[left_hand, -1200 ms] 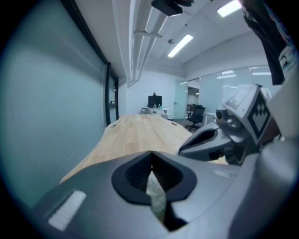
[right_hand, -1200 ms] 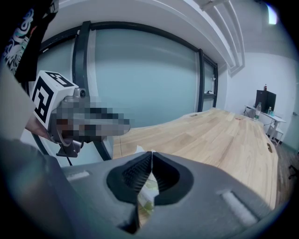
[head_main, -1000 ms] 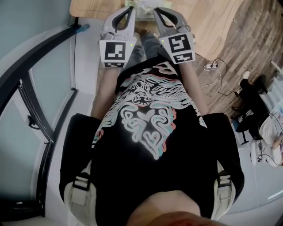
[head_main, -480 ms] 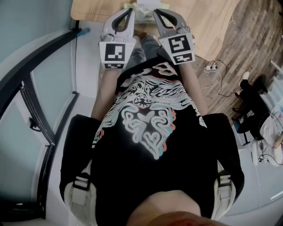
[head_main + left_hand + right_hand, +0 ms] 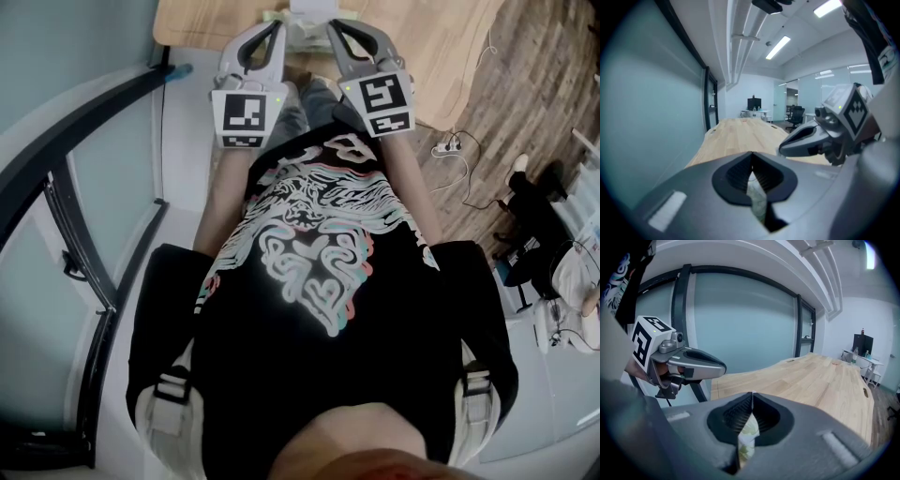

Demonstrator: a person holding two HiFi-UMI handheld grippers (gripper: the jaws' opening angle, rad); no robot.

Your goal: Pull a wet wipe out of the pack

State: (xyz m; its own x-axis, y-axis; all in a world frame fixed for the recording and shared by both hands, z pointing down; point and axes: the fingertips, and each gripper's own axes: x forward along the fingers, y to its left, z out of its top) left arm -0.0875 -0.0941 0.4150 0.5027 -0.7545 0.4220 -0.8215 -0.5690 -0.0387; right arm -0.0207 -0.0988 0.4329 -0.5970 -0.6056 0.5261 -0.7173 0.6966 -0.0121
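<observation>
Open worktop [image 5: 825, 380] stretches ahead; glass wall [image 5: 740, 319] bounds its left edge; left gripper [image 5: 724, 367] stands close beside right gripper [image 5: 751, 399].

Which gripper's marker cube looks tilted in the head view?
The cube on the right gripper is rotated; the cube on the left gripper sits square.

- I see a long, pale wooden table [image 5: 450, 56] running away from me.
- A frosted glass wall [image 5: 740, 324] with dark frame posts [image 5: 799, 326] stands along one side of it.
- On the plank floor [image 5: 534, 84] I make out a white power strip [image 5: 448, 141] with its cable.
- A dark monitor [image 5: 754, 103] and office chairs [image 5: 794, 116] stand at the room's far end.
- Strip lights [image 5: 778, 47] run along the ceiling.
</observation>
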